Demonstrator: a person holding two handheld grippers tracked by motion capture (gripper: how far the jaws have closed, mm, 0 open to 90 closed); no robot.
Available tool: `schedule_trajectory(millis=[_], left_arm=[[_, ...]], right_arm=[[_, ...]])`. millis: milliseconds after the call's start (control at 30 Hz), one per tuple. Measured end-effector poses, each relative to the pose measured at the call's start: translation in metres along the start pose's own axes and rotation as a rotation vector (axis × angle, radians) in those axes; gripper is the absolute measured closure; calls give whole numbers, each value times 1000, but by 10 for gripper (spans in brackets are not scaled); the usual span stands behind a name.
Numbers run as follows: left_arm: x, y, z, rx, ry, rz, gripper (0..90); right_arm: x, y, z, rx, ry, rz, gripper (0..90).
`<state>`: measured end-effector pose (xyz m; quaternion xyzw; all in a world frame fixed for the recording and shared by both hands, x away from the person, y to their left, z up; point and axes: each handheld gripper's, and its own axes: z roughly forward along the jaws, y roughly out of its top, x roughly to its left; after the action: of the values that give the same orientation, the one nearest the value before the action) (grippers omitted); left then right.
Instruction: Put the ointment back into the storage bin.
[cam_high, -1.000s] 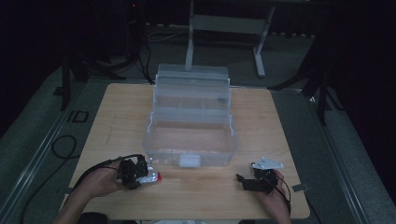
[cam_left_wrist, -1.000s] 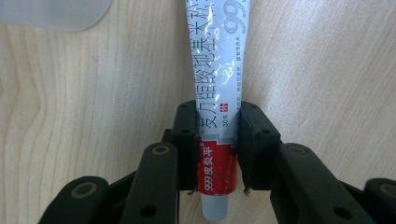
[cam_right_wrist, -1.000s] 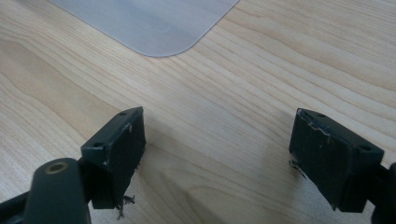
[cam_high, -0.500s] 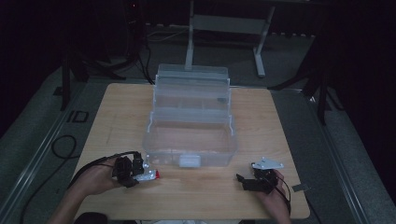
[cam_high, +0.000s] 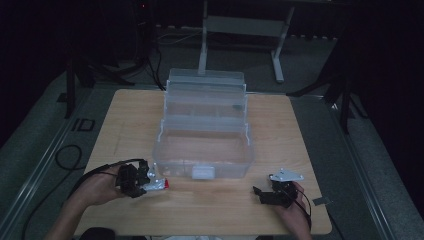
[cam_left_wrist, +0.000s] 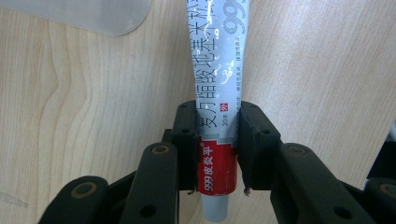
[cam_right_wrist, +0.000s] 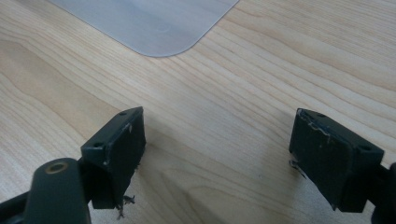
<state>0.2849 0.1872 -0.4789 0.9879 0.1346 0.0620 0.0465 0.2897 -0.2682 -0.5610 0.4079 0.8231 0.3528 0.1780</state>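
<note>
1. Left gripper (cam_high: 150, 183), lower left of the high view: jaws clamped on an ointment tube (cam_left_wrist: 218, 93). In the left gripper view the pads pinch the tube near its red band and white cap end, lower centre; the crimped silver end runs off the top edge.
2. In the high view the tube (cam_high: 159, 185) shows as a small red-and-silver bit sticking out of the left gripper, just off the lower left corner of the clear box (cam_high: 202, 145). Whether it rests on the table or is lifted: cannot tell.
3. Right gripper (cam_high: 270, 194), lower right of the high view: jaws spread wide, nothing between them. The right gripper view shows bare wood between the two pads (cam_right_wrist: 126, 140), and a frosted corner of the box base (cam_right_wrist: 154, 23) at the top.
4. Clear box, centre of the high view: lid up, tiered trays stepped back, bottom compartment looks empty as far as can be seen.
5. Wooden table (cam_high: 125, 115) around it, mostly bare; a small grey scrap (cam_high: 321, 201) lies near the lower right edge.
6. Progress, as a judgement: grasp done, tube secured. Left to do: carry the tube over the front wall, drop it into a compartment, release. Probably early to midway.
</note>
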Motion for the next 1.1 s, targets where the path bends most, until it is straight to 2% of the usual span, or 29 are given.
schedule_trajectory(millis=[100, 300, 567, 1100], left_arm=[[1, -1, -2, -17, -7, 0, 709], [3, -1, -4, -21, -15, 9, 709], [7, 0, -12, -33, 12, 15, 708], [13, 5, -29, -65, 19, 44, 708]], right_arm=[[0, 0, 0, 0, 0, 1, 182], [0, 0, 0, 0, 0, 0, 182], [0, 0, 0, 1, 0, 1, 182], [0, 0, 0, 0, 0, 0, 182]])
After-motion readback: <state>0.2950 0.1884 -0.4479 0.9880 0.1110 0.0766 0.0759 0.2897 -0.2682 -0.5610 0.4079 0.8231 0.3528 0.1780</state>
